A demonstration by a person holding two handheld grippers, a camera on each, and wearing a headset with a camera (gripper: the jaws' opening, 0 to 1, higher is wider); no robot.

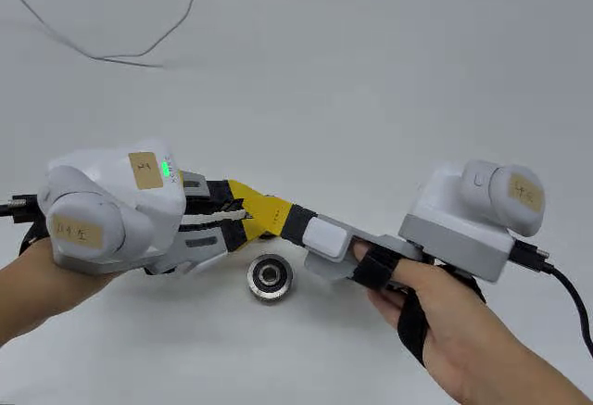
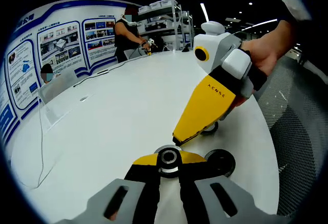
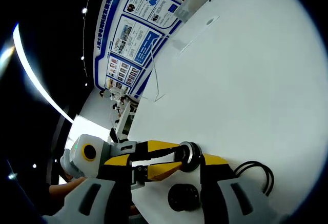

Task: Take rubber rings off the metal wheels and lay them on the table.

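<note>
White desk point(image 1: 371, 99) below: left tongs point(image 2: 170, 158) pinch a metal wheel point(image 3: 187, 155) mid-frame, while the right tongs point(image 2: 178, 138) touch its rim, their opening unclear, so a hard tug could fling it.

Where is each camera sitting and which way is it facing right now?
Left gripper view: rides the left gripper, looking along its jaws at the metal wheel they clamp; the right gripper points back at it.
Right gripper view: rides the right gripper, facing that wheel and the left gripper.
Head view: on the headset, looking down at the table; both grippers and the person's right hand show.
Shared: both gripper views show the clamped wheel, from opposite sides.
</note>
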